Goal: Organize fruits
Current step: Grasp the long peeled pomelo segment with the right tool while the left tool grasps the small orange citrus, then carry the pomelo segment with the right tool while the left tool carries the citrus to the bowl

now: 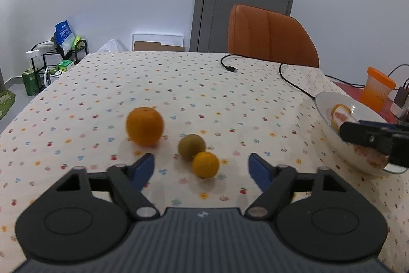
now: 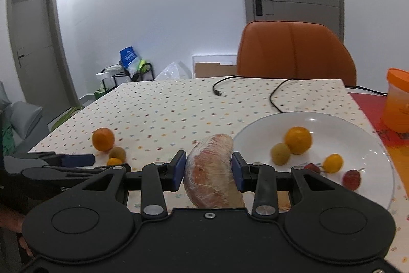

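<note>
A: Left gripper [image 1: 202,168] noted over the dotted tablecloth [image 1: 179,83]. Jaws spread wide, nothing held. State of the fruit?

B: Three pieces recorded just ahead of the open jaws. A large orange [image 1: 144,126] is seen ahead of the left finger, standing apart from the rest. A greenish-brown round fruit [image 1: 191,146] and a small orange fruit [image 1: 205,164] are touching each other, the small one nearer, lying between the two blue pads [image 1: 143,169] but not touched by either.

A: And the right gripper [image 2: 207,168]?

B: Jaws closed partway onto a wrapped pink wedge of fruit [image 2: 212,170], apparently a pomelo segment in cling film. Both pads are pressed against its sides. The wedge is held lengthwise between the fingers, its far end projecting past the tips.

A: Position relative to the white bowl [image 2: 345,124]?

B: The bowl is found ahead and to the right of the jaws, its near-left rim just beside the right finger. From the left wrist view the held wedge is seen at the bowl's near rim. Whether it touches the bowl cannot be told.

A: Bowl contents?

B: Logged in the right wrist view: one orange [image 2: 298,140] touching a greenish fruit [image 2: 280,153], a small yellow-orange fruit [image 2: 332,163], and two small red fruits [image 2: 351,179], all to the right of the jaws.
</note>
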A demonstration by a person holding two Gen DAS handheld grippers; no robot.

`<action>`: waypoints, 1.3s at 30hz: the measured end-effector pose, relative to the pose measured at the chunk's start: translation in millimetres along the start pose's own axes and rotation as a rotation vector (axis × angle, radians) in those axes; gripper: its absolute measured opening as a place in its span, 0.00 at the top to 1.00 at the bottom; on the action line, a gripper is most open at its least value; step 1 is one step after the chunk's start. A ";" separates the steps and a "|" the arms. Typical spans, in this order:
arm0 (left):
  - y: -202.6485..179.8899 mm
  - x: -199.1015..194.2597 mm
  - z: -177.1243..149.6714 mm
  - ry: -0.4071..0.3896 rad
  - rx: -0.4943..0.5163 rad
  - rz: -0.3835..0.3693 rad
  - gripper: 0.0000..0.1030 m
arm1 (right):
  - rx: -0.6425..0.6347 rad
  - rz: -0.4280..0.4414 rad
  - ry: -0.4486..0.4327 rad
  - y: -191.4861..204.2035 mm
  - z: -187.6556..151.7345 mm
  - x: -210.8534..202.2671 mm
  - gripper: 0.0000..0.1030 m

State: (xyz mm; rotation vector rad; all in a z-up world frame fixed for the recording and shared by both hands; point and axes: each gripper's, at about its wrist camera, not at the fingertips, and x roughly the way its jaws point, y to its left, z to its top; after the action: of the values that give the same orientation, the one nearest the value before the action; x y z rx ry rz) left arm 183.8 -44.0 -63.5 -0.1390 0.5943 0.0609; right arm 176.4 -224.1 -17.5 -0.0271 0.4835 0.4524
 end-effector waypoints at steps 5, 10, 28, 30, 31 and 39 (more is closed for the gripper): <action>-7.7 9.7 -1.1 0.024 0.017 0.044 0.73 | 0.014 -0.013 -0.015 -12.3 0.5 -6.4 0.64; -14.3 5.2 4.7 -0.003 0.017 0.040 0.79 | 0.033 -0.026 -0.032 -26.1 0.6 -12.9 0.64; -78.2 1.6 26.6 -0.061 0.102 -0.053 0.79 | 0.105 -0.148 -0.069 -85.5 -7.2 -32.7 0.64; -85.2 2.3 28.3 -0.065 0.114 -0.064 0.79 | 0.117 -0.162 -0.072 -92.1 -9.5 -34.4 0.64; -88.3 2.3 28.7 -0.067 0.120 -0.069 0.79 | 0.122 -0.172 -0.074 -95.1 -10.2 -34.9 0.64; -113.7 8.6 31.3 -0.065 0.162 -0.109 0.79 | 0.165 -0.243 -0.069 -119.2 -17.2 -31.8 0.64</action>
State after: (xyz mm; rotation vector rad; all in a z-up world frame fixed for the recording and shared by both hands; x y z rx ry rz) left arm 219.3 -151.6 -29.8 -0.0122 0.5231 -0.0877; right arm 194.6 -346.9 -27.9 0.0878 0.4416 0.1741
